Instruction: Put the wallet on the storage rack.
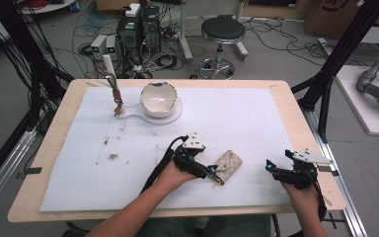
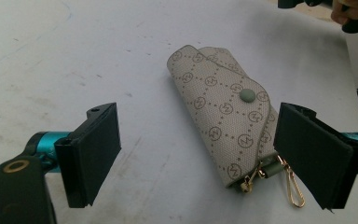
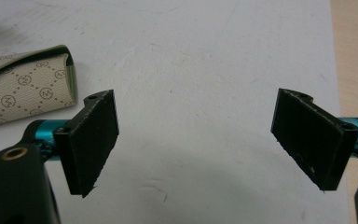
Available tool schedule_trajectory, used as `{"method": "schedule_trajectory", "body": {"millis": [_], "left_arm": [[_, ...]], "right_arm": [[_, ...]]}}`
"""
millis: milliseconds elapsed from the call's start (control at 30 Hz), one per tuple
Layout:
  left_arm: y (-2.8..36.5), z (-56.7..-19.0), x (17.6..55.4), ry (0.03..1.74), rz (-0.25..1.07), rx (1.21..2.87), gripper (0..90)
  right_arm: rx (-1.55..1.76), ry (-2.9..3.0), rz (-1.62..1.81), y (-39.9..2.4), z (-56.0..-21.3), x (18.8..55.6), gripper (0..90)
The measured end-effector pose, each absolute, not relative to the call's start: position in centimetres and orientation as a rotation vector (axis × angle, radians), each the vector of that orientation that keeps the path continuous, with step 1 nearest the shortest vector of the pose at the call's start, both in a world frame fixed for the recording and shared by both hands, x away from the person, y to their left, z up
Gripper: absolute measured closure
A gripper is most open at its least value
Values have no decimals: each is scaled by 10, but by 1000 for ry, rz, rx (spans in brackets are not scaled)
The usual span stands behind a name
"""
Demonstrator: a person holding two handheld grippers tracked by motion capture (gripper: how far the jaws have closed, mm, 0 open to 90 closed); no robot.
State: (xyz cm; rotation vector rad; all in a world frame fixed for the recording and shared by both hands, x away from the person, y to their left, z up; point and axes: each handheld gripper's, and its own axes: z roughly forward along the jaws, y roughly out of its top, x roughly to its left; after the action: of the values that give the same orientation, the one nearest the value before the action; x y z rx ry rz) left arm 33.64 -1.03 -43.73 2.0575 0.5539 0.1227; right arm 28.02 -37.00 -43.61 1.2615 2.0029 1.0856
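On bench, near front edge: pouch, flat on white sheet, snapped shut, ungripped. Left claw spread wide around its clasp end, nothing held. Right claw agape, empty, beside pouch. Judged: grasp not yet made; purpose unknown.

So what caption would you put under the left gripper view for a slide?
Open left gripper poised over a beige monogram key pouch with a gold clasp, lying on the white mat.
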Motion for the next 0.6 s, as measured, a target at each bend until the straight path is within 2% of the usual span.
{"method": "schedule_trajectory", "body": {"millis": [200, 600], "left_arm": [[-29, -437, 332, 526, 101, 2085, 143], [-58, -440, 325, 488, 189, 2186, 143]], "right_arm": [[1247, 2007, 1089, -368, -436, 282, 150], [1233, 2029, 1094, -361, -436, 287, 150]]}}
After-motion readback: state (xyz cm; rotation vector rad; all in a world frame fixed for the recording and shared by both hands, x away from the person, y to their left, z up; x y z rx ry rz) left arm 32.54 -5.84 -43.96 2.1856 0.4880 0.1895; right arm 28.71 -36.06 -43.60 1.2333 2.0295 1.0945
